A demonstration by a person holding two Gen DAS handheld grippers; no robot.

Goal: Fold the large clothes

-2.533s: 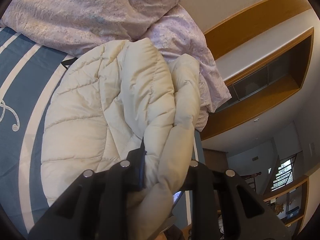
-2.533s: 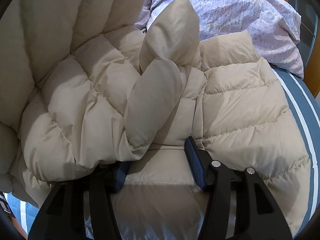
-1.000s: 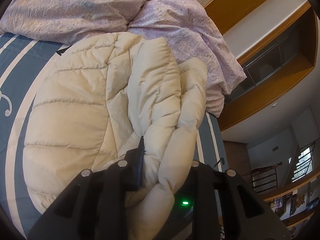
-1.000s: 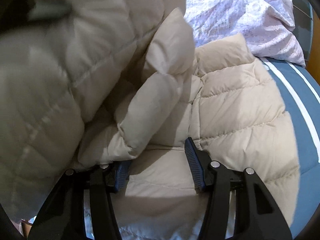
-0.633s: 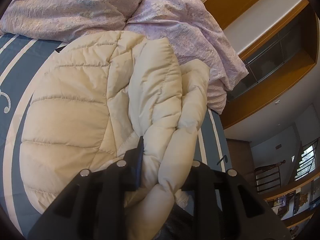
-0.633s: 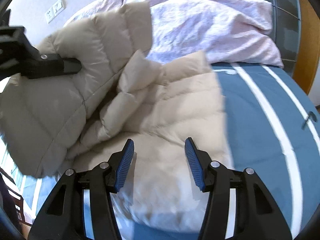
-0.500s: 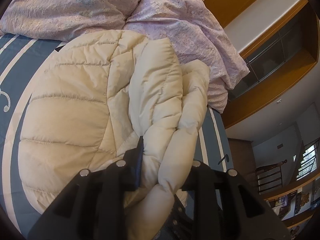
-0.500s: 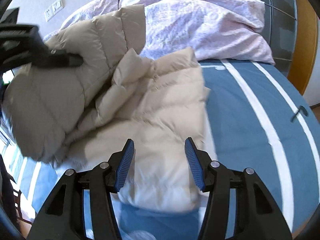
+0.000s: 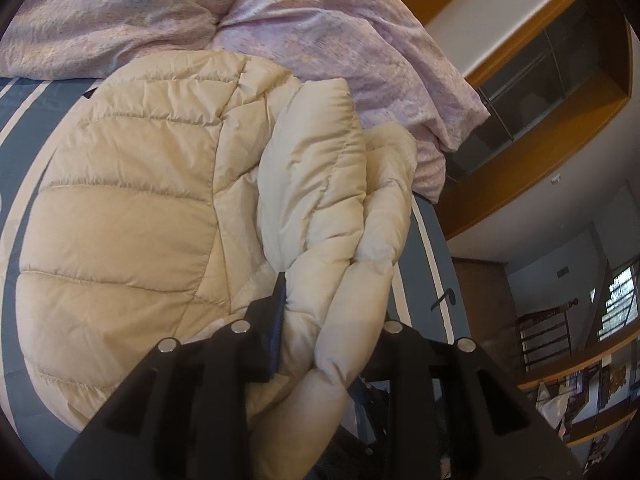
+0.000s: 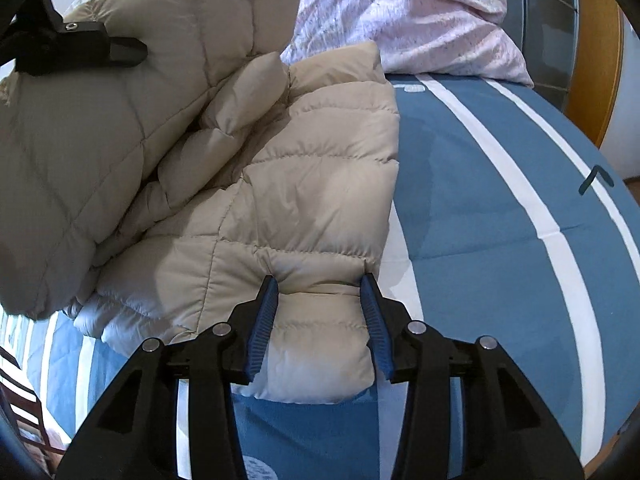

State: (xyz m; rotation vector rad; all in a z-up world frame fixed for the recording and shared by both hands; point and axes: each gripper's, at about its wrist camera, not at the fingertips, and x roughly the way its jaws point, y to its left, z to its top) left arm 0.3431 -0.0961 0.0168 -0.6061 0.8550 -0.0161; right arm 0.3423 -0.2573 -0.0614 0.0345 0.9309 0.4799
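Note:
A cream puffer jacket (image 9: 132,216) lies on a blue bed with white stripes; it also shows in the right wrist view (image 10: 312,184). My left gripper (image 9: 332,312) is shut on a bunched fold of the jacket and holds that side lifted; it shows as a black arm at the top left of the right wrist view (image 10: 80,46). My right gripper (image 10: 318,312) is open, its blue pads on either side of the jacket's near corner, which lies on the bed.
Pink floral pillows (image 10: 408,12) and bedding (image 9: 320,28) lie at the head of the bed. Blue striped bedspread (image 10: 500,200) lies to the right of the jacket. Wooden shelving (image 9: 532,128) and a stair rail (image 9: 548,340) stand beyond the bed.
My right gripper let go of the jacket, pulled back, then moved in on the near corner. My left gripper kept its hold and stayed lifted.

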